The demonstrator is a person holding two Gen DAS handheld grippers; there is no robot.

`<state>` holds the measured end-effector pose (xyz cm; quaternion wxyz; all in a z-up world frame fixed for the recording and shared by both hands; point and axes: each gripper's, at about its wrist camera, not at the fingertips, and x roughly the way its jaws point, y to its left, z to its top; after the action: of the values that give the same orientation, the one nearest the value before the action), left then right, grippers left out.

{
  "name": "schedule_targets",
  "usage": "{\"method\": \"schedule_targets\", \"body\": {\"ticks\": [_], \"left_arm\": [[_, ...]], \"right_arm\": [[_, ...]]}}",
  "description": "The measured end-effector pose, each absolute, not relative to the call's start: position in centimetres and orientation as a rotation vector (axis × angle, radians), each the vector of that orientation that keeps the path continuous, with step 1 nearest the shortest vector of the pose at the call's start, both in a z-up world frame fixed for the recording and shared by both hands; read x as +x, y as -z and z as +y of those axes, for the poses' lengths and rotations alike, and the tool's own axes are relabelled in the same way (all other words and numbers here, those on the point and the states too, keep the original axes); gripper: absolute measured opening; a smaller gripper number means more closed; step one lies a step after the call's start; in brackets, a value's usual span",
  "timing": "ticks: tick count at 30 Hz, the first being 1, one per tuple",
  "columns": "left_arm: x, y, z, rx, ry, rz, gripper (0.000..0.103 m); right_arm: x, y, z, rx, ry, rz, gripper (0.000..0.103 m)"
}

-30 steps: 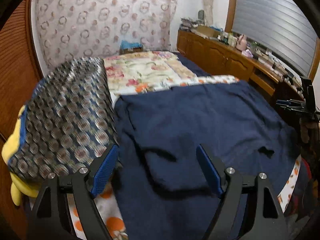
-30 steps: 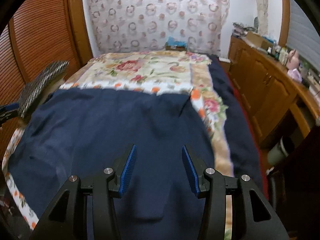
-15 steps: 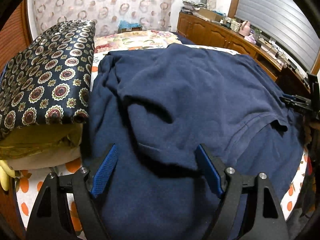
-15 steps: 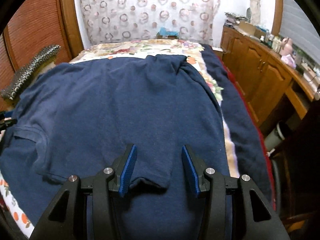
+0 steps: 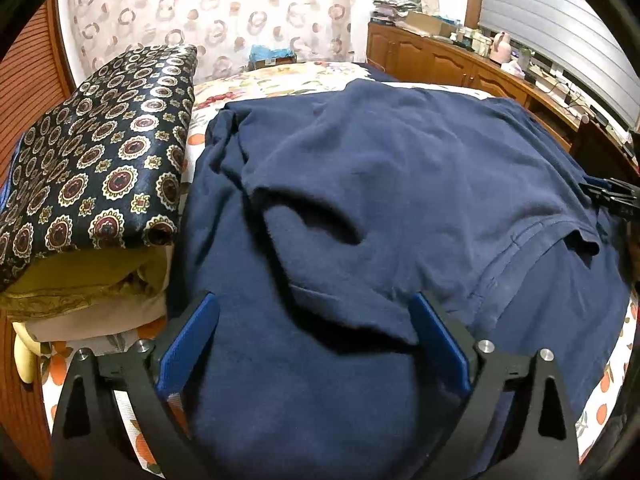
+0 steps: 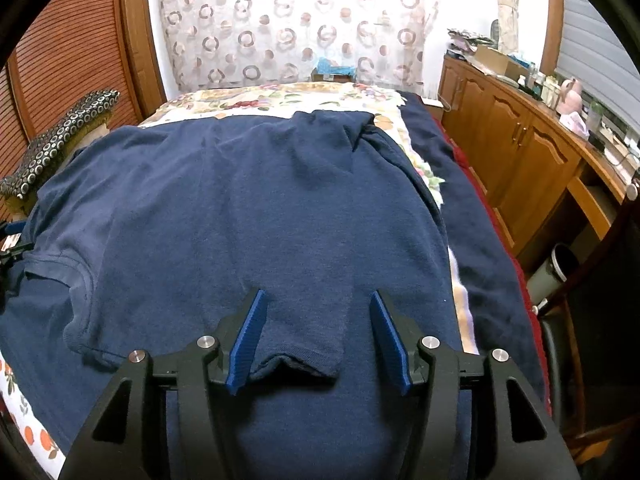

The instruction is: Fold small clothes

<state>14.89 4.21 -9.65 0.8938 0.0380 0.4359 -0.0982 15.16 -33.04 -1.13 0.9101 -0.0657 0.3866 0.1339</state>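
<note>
Both hand-held grippers, left [image 5: 314,332] and right [image 6: 318,342], are opening, pads clear of navy shirt [image 6: 240,208].

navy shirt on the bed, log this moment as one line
shirt: spread on bed, sleeve folded in | left gripper: jaws opening, over fold | right gripper: jaws opening, astride sleeve edge | grip: none

The dark navy short-sleeved knit T-shirt [image 6: 248,208] lay spread flat across the bed, its body reaching toward twelve o'clock. One sleeve lay rumpled and folded at six o'clock [image 5: 344,280], its hem loose; the other sleeve's ribbed cuff pointed toward six.
</note>
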Motion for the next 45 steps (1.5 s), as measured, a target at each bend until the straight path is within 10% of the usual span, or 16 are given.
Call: {"method": "schedule_targets", "body": {"ticks": [12, 14, 18, 24, 45], "left_arm": [[14.8, 9.7, 4.9, 0.072, 0.182, 0.916, 0.103], [14.7, 9.5, 5.1, 0.063, 0.189, 0.908, 0.094], [14.3, 8.6, 6.4, -0.01, 0.179, 0.885, 0.049], [14.2, 7.8, 7.5, -0.082, 0.236, 0.858, 0.007], [4.5, 2.0, 7.8, -0.164, 0.32, 0.711, 0.005]], "right_arm": [[15.4, 1.2, -32.9, -0.144, -0.271, 0.795, 0.057], [15.2, 1.1, -32.7, -0.154, -0.266, 0.792, 0.055], [14.5, 1.0, -32.0, -0.183, -0.318, 0.791, 0.014], [14.0, 0.0, -32.5, -0.13, -0.337, 0.745, 0.008], [5.3, -4.0, -38.1, -0.037, -0.366, 0.589, 0.006]]}}
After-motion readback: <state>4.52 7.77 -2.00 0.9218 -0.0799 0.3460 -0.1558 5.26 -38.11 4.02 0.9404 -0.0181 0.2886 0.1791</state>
